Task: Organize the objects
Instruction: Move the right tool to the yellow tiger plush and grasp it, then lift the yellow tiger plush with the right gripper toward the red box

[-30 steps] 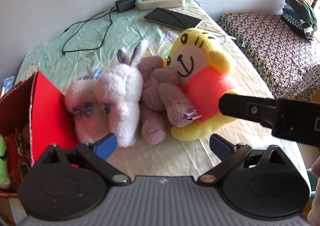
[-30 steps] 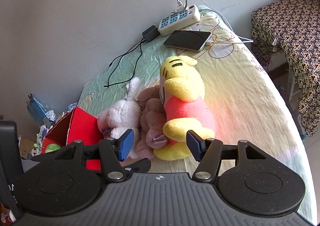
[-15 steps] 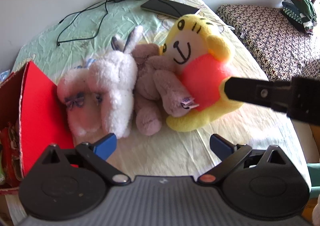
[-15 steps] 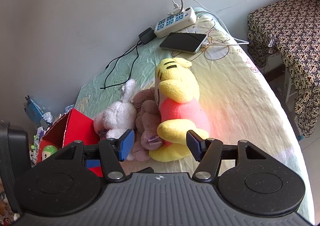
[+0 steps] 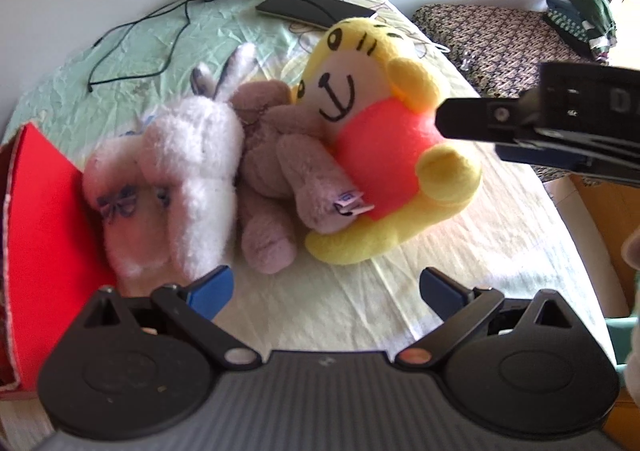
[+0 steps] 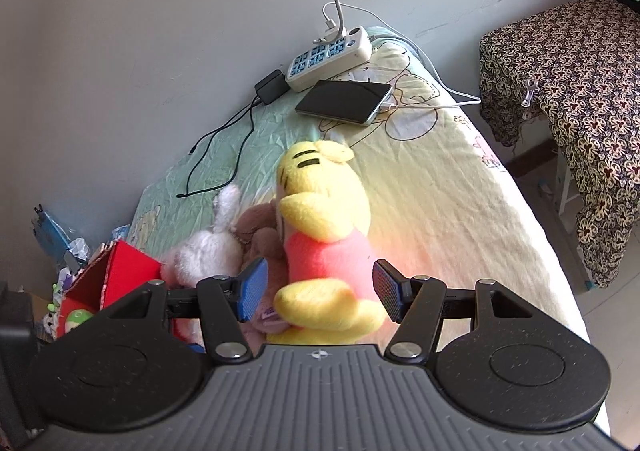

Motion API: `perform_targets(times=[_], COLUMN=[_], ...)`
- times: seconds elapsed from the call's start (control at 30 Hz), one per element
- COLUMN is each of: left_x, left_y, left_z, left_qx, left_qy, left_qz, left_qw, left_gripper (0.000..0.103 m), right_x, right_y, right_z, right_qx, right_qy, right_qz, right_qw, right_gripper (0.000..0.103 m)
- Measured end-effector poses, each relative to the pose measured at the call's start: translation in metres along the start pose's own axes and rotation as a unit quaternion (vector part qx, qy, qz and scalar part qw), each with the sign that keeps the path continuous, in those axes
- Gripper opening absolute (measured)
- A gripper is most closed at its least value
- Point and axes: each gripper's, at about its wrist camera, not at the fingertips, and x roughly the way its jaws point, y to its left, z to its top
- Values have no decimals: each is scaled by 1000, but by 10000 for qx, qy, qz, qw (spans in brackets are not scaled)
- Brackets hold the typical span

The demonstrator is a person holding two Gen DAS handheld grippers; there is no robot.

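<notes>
Right gripper spread wide around the yellow tiger plush at lower center; left gripper gaping too, holding nothing.

Right gripper — jaws spread, straddling the yellow toy's lower body, pads not touching. Left of it lie a brown toy and white rabbit — farther left, a red box.
</notes>
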Motion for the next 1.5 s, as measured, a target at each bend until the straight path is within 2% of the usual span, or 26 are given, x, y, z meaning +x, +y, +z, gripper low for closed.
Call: perform_targets(times=[0.1,0.43,0.57,0.73,0.87,1.07,1.3,1.5], left_x=[2,7,9,16,19,13,6,5], left_y=[4,11,14,17,17,8,-1,-23], left_z=[1,9,14,16,16,13,7,-6], left_qx=[-94,-107,-69,-97,-110,32,127,478], left_qy=[-4,-155,-172,-88,-34,-60,-42,129], left_qz=[-251,-618,-550,-505,-524,-674,-1305,-1733], left_qw=[9996,9979,9983,9986,9986,9977,9914,9836], left_gripper=[100,99,99,99,99,99,99,100], right_x=[9,43,62,73,65,44,10,-15], right_y=[-1,-4,-5,-15,-13,-19,-25,-24], right_z=[3,12,15,16,15,9,-4,-18], right_qx=[-66,-124,16,483,435,610,678,733], right_qy=[57,274,390,495,498,450,326,224], right_qz=[-37,-94,-51,82,157,155,89,74], right_qw=[10000,9995,9992,9976,9977,9970,9971,9970], right_gripper=[63,63,63,62,50,46,45,45])
